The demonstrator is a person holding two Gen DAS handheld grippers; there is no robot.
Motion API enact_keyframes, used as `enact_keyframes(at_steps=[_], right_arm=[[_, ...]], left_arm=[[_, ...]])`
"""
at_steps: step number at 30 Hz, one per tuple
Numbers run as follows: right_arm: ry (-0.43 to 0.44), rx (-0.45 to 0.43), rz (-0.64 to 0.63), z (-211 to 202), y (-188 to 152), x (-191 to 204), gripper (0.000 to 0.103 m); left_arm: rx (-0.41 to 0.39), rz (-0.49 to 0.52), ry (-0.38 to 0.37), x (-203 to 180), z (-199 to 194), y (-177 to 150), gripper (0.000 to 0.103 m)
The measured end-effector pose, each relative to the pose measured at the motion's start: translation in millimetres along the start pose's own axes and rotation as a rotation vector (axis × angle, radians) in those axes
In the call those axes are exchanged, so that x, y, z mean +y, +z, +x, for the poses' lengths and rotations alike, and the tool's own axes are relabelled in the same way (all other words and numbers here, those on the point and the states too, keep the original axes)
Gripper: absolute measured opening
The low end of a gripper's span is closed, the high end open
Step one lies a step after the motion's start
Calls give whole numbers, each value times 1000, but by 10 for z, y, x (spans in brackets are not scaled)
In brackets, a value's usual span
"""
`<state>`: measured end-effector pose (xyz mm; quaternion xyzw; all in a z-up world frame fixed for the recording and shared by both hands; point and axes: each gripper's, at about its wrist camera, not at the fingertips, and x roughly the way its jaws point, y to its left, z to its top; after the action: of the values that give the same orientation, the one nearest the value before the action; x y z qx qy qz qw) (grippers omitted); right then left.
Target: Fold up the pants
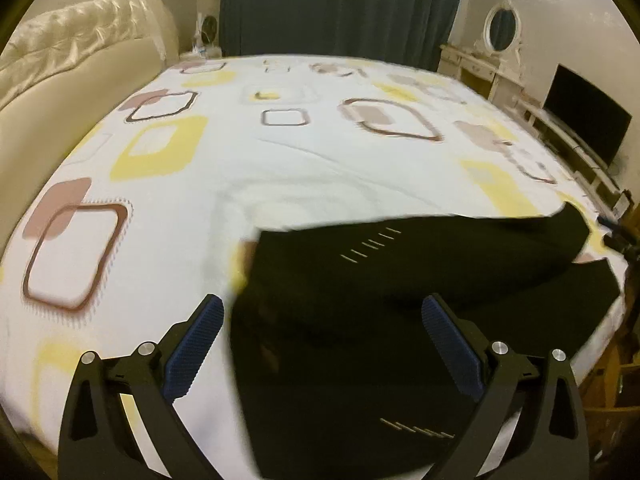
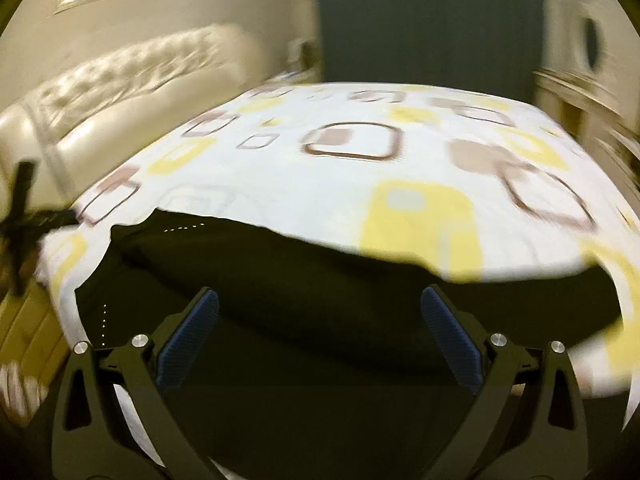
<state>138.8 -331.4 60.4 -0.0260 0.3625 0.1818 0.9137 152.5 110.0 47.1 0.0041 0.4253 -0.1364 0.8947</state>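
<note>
Both sets of blue fingers, left (image 1: 322, 342) and right (image 2: 320, 336), are wide open and hold nothing, while the black pants (image 1: 400, 300) lie loosely on the bed (image 1: 160, 240), not yet neatly folded.

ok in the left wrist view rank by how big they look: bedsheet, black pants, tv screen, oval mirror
1. bedsheet
2. black pants
3. tv screen
4. oval mirror
The pants lie nearest the camera, so their looks are inflated.

the left tongs (image 1: 322, 344) and the right tongs (image 2: 320, 338) look alike: curved matte black arms with triangular cut-outs, two round silver screws on each side, and ribbed blue pads (image 1: 194, 350) lining the fingers' inner faces.
</note>
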Motion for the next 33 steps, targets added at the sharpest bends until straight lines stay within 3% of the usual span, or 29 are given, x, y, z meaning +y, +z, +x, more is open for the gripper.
enact_keyframes(at_steps=[4, 6, 9, 11, 13, 17, 18, 19, 20, 21, 22, 24, 27, 30, 33], right_arm=[[126, 190, -44, 755, 413, -243, 101], [178, 267, -44, 1105, 501, -321, 101], [208, 363, -84, 1496, 516, -381, 99], [226, 428, -92, 1675, 462, -416, 93], [231, 497, -103, 1839, 410, -444, 80], [213, 574, -169, 1960, 260, -387, 79], [221, 577, -170, 1935, 243, -380, 64], [239, 581, -155, 1930, 251, -385, 29], [312, 600, -99, 1926, 264, -406, 10], [299, 598, -112, 1909, 267, -379, 7], [256, 594, -176, 1877, 269, -293, 7], [192, 565, -230, 1799, 323, -193, 7], [91, 441, -266, 1466, 489, -91, 7], [-26, 314, -315, 1131, 526, 71, 7], [-152, 195, -418, 798, 297, 430, 7]], left_arm=[[203, -141, -115, 654, 840, 257, 98], [252, -195, -185, 783, 1166, 309, 98], [284, -148, -248, 716, 1391, 355, 98], [311, -76, -241, 659, 1536, 394, 98], [343, -24, -240, 612, 1651, 415, 98], [367, 43, -219, 542, 1722, 464, 97], [375, 49, -217, 542, 1724, 480, 95], [376, 62, -199, 543, 1724, 491, 78], [370, 75, -159, 550, 1714, 511, 60], [369, 67, -148, 574, 1695, 536, 52], [372, 50, -162, 611, 1679, 556, 36], [373, 20, -176, 639, 1651, 598, 26], [285, 5, -187, 568, 1431, 701, 5], [169, -38, -214, 593, 1081, 835, 5], [75, -60, -253, 573, 712, 792, 5]])
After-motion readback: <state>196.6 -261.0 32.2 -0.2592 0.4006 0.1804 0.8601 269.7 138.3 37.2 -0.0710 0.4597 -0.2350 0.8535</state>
